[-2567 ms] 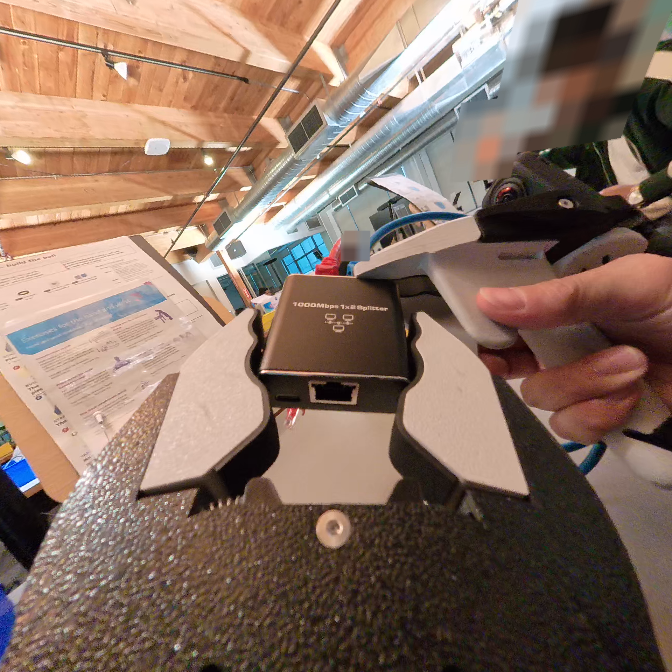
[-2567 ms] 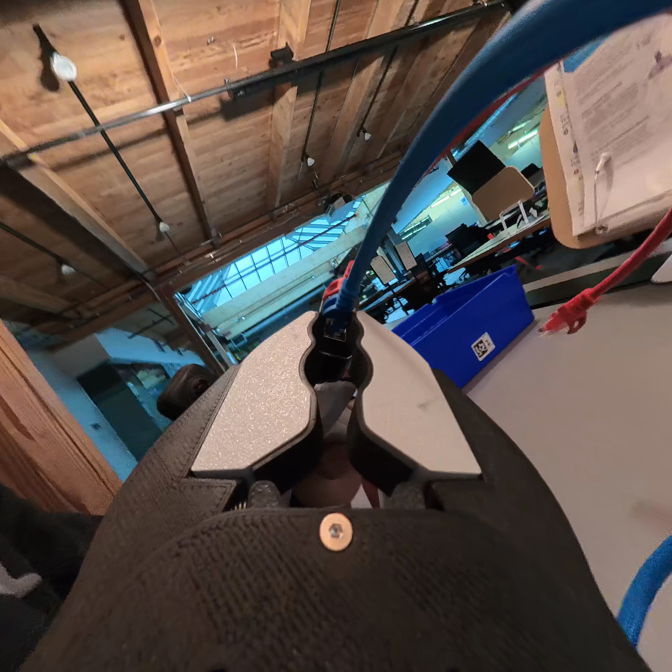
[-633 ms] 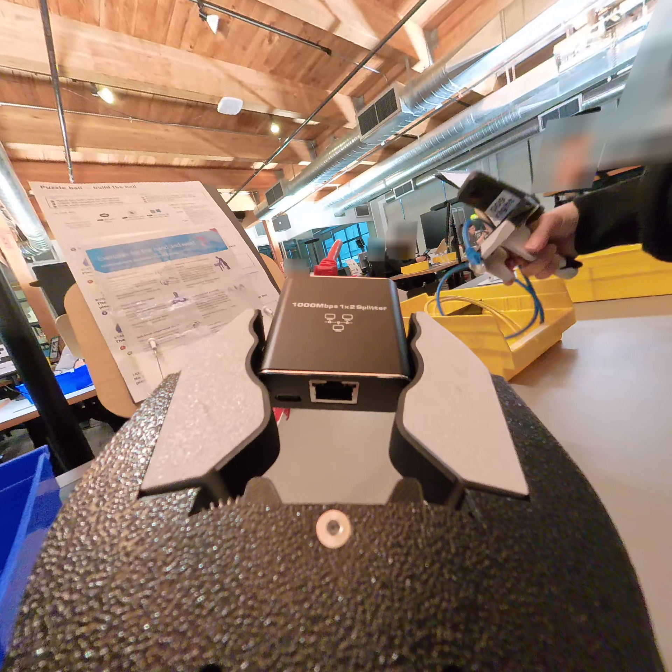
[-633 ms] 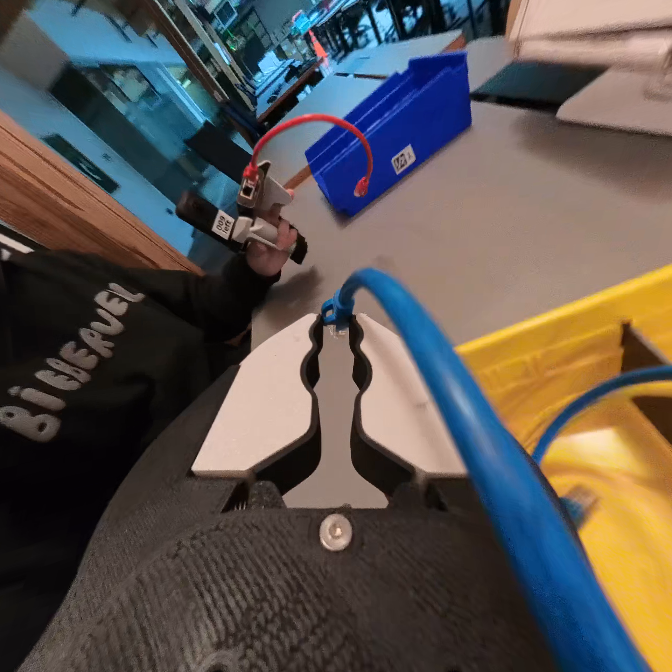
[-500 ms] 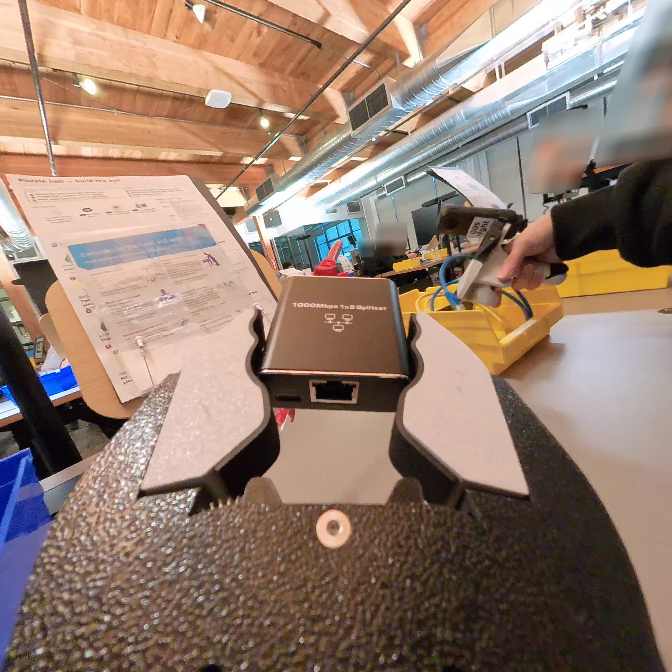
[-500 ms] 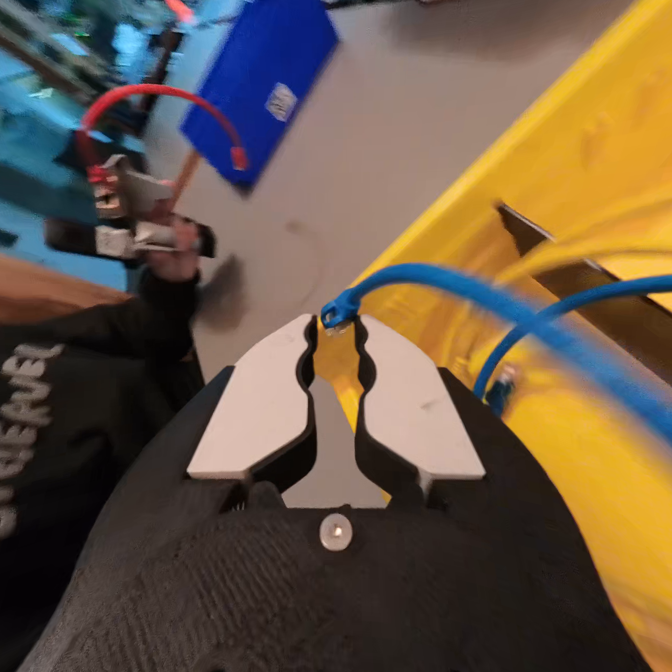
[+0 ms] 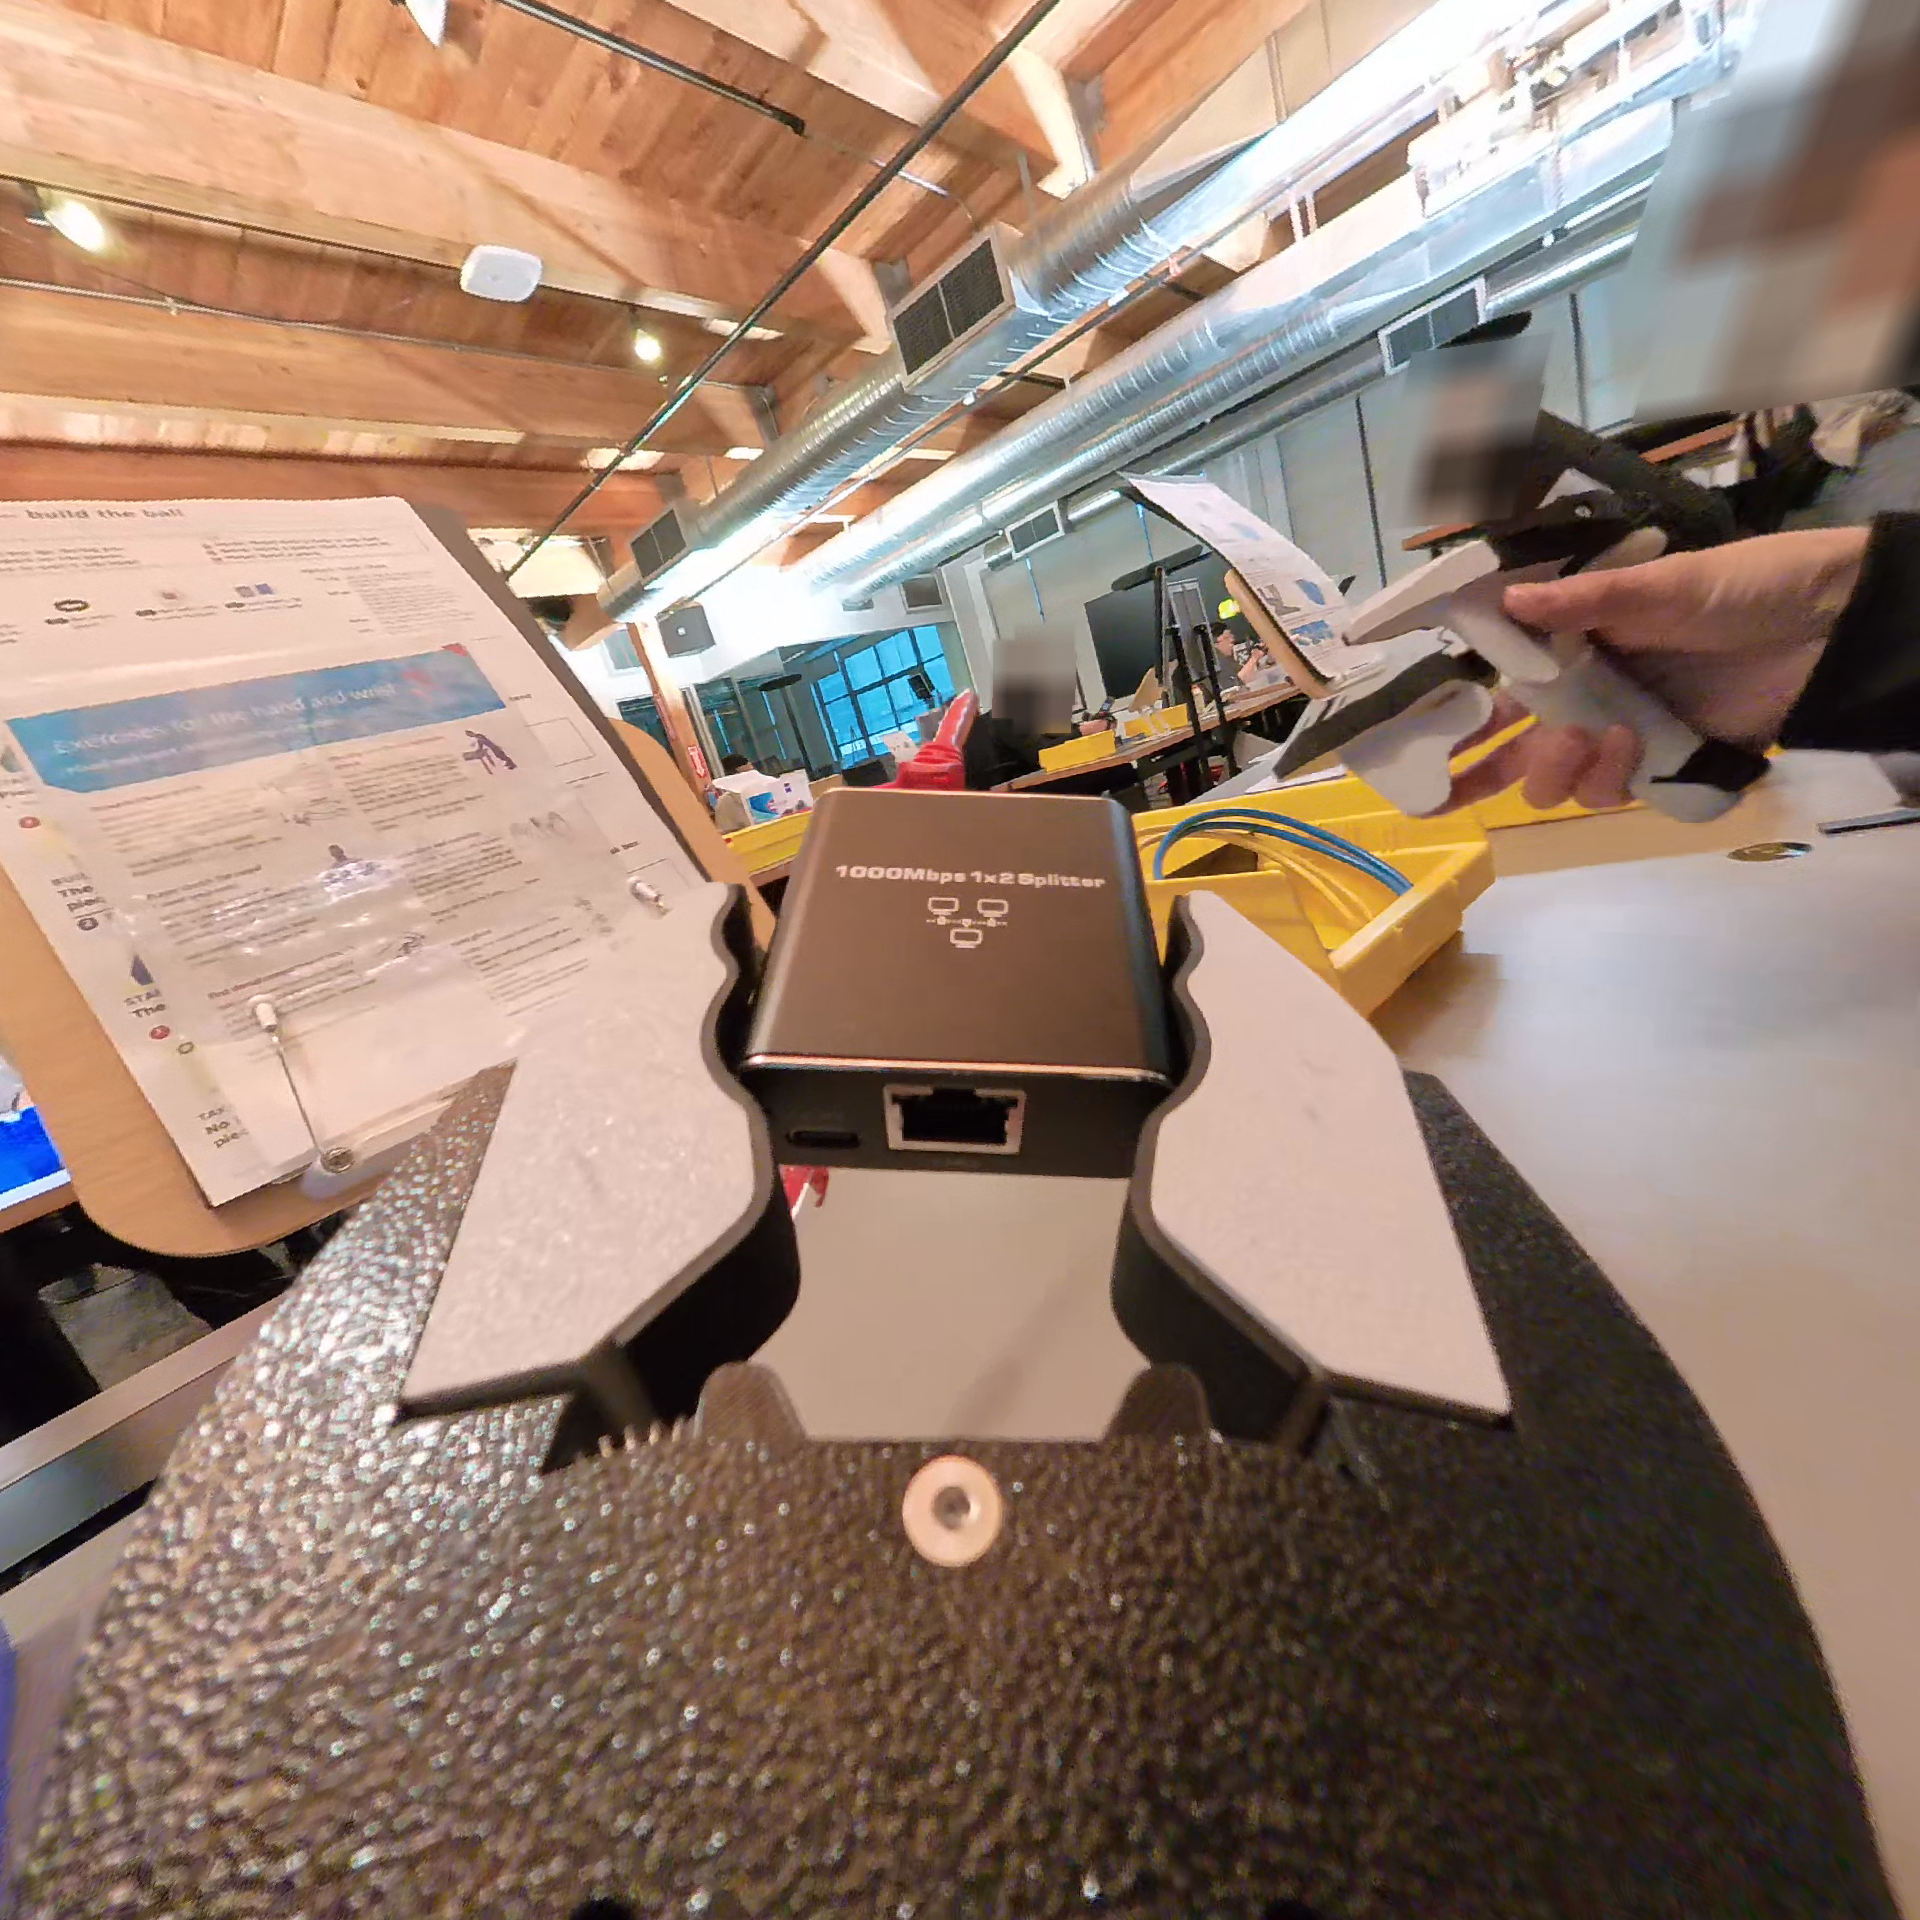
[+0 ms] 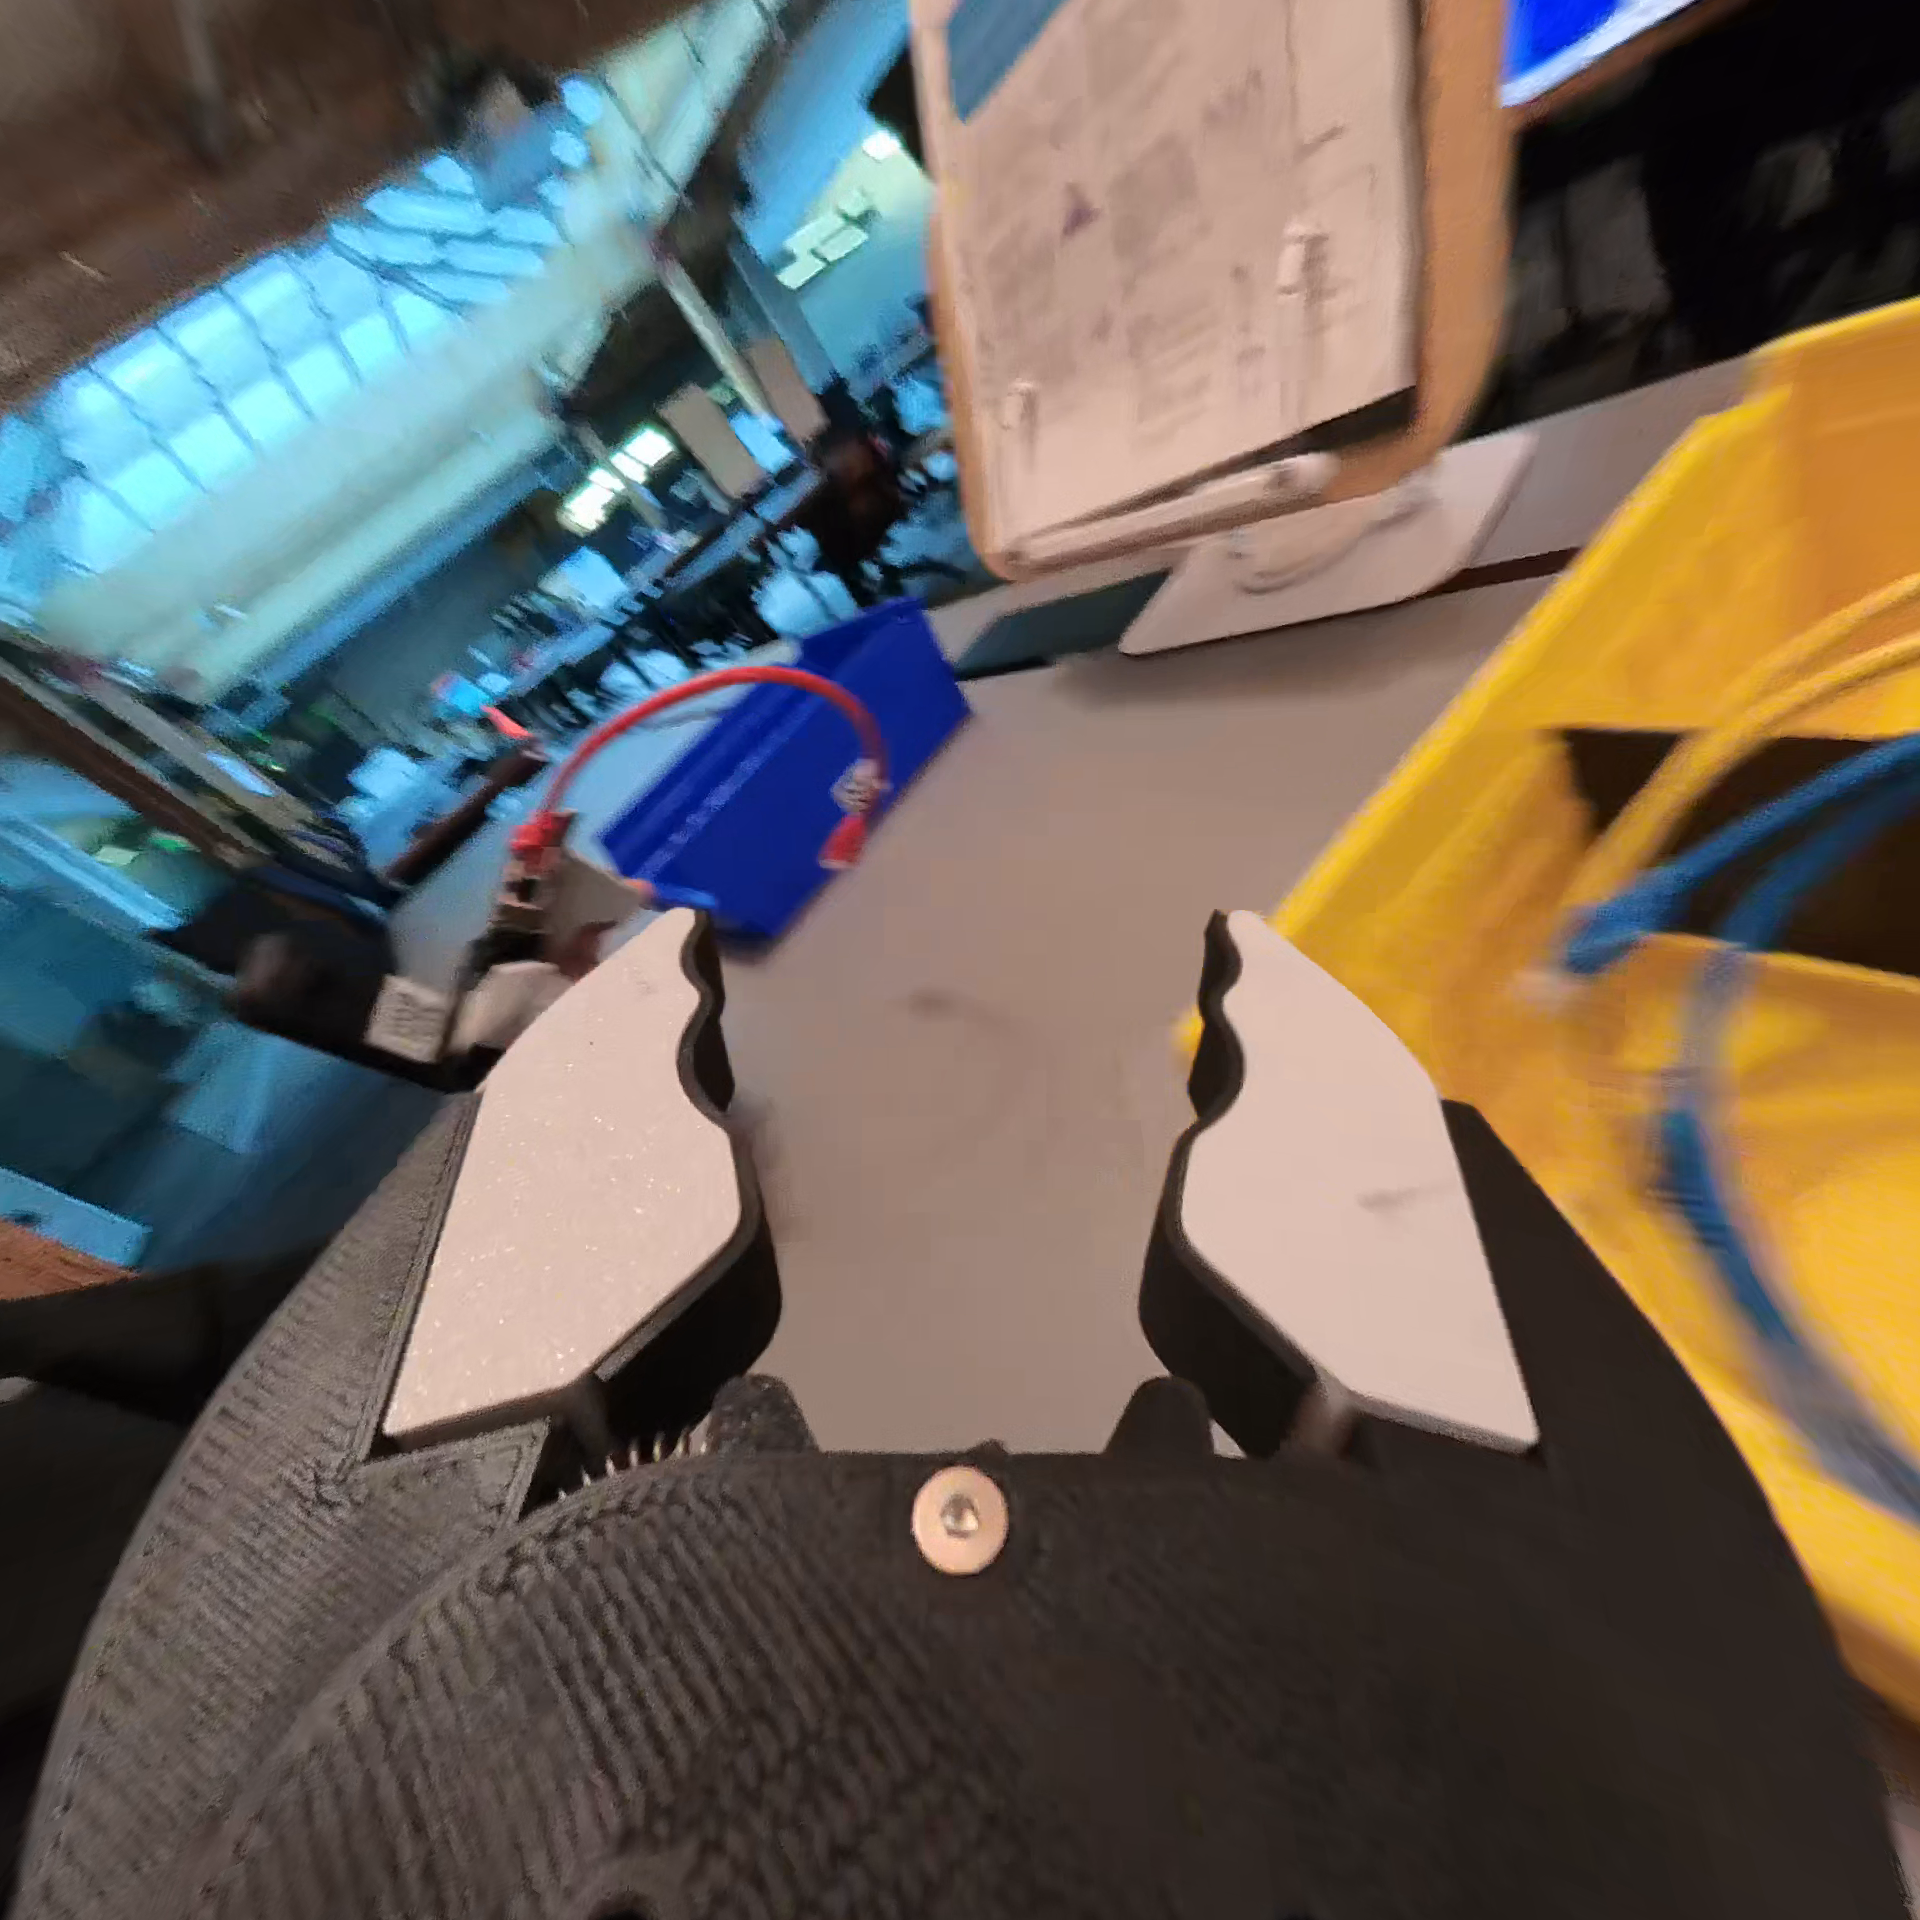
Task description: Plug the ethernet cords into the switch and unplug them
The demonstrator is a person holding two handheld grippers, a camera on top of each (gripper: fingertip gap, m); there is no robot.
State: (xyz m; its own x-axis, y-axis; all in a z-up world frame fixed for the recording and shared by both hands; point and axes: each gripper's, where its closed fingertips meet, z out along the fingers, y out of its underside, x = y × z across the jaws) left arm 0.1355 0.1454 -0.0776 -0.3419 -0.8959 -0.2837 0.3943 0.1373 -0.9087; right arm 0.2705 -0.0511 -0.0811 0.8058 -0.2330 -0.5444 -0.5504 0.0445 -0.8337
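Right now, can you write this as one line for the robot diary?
left gripper: shut on switch | right gripper: open, empty | blue cord: in yellow bin | red cord: plugged in

We see a grey table (image 8: pixel 1039 935) as our landmark. A yellow bin (image 8: pixel 1558 727) sits on its right side — a blue bin (image 8: pixel 790 790) lies at its far left edge. Behind the table a wooden board (image 7: pixel 665 790) leans, bearing a printed sheet (image 7: pixel 260 790). Above the table run wooden ceiling beams (image 7: pixel 312 135) and silver ducts (image 7: pixel 1143 270).

Bare table (image 8: pixel 1039 935) between bins (yellow, blue)
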